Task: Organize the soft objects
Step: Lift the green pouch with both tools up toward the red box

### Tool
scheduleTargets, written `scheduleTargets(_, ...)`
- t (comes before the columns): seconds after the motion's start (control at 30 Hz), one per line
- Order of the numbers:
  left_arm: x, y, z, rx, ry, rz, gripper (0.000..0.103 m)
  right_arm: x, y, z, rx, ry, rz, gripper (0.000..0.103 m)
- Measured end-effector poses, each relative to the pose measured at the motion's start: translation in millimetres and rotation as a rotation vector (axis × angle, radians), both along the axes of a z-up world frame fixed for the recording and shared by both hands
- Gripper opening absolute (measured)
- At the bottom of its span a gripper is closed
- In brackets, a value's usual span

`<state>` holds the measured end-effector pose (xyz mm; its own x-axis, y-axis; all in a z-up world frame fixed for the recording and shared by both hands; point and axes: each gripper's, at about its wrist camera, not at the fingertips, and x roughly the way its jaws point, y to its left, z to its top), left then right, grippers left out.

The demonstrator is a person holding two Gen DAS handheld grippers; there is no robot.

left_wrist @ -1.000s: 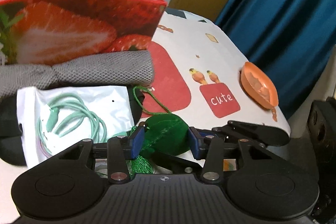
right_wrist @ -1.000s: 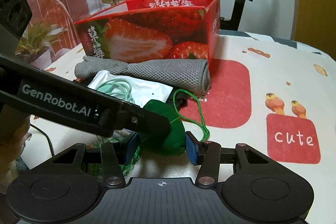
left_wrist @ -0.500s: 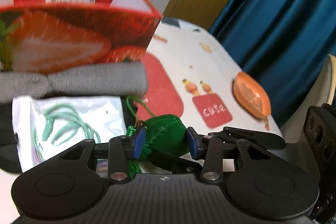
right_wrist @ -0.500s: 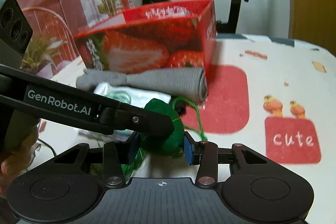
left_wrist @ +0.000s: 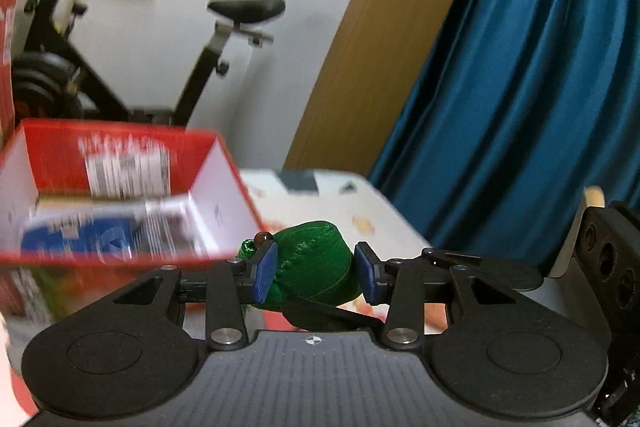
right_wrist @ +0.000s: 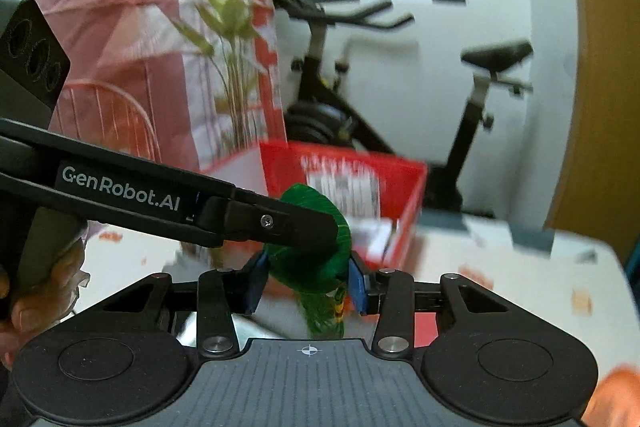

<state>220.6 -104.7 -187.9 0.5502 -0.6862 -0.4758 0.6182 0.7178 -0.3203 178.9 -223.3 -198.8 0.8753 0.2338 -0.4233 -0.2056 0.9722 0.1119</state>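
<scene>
The left wrist view shows a green soft pouch [left_wrist: 310,265] squeezed between the blue pads [left_wrist: 266,277] of the left gripper [left_wrist: 316,277]. The jaws are partly closed, and the pouch is pressed from the left and the right. A small brown bead [left_wrist: 262,237] is seen at the pouch's top left. The pouch is held up in the air, above the surface [left_wrist: 360,203]. A black finger of the right gripper [left_wrist: 328,315] reaches in under the pouch from the right.

In the right wrist view, the same pouch [right_wrist: 316,267] is also pinched between the blue pads [right_wrist: 357,287] of the right gripper [right_wrist: 306,285]. These jaws have just been closing, with the pouch between them, and now they are partly closed on it. A green tassel [right_wrist: 320,315] hangs down from the pouch. A black finger of the left gripper [right_wrist: 280,225], marked with white letters, is laid across the pouch's top from the left. Part of a hand [right_wrist: 40,291] is seen at the left edge.

Just beyond the pouch, an open red box [left_wrist: 120,155] with strawberry pictures stands on the surface. A blue and white packet [left_wrist: 100,231] lies inside it. The surface is covered by a white cloth with red patches. Farther away, an exercise bike [right_wrist: 400,87] stands by a white wall. A blue curtain [left_wrist: 540,87] hangs at the far right. A plant [right_wrist: 228,27] is seen at the far left. Much is blurred.
</scene>
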Motion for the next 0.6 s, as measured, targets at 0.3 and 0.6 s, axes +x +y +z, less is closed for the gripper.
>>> scheduleTargets(0.3, 43, 10, 57, -0.065, -0.085, 0.035, 0.045, 59, 7, 62, -0.100, -0.113, 0.025, 0.038)
scheduleTargets(0.6, 99, 13, 52, -0.077, -0.031, 0.069, 0.045, 119, 13, 52, -0.126, -0.102, 0.046, 0.038)
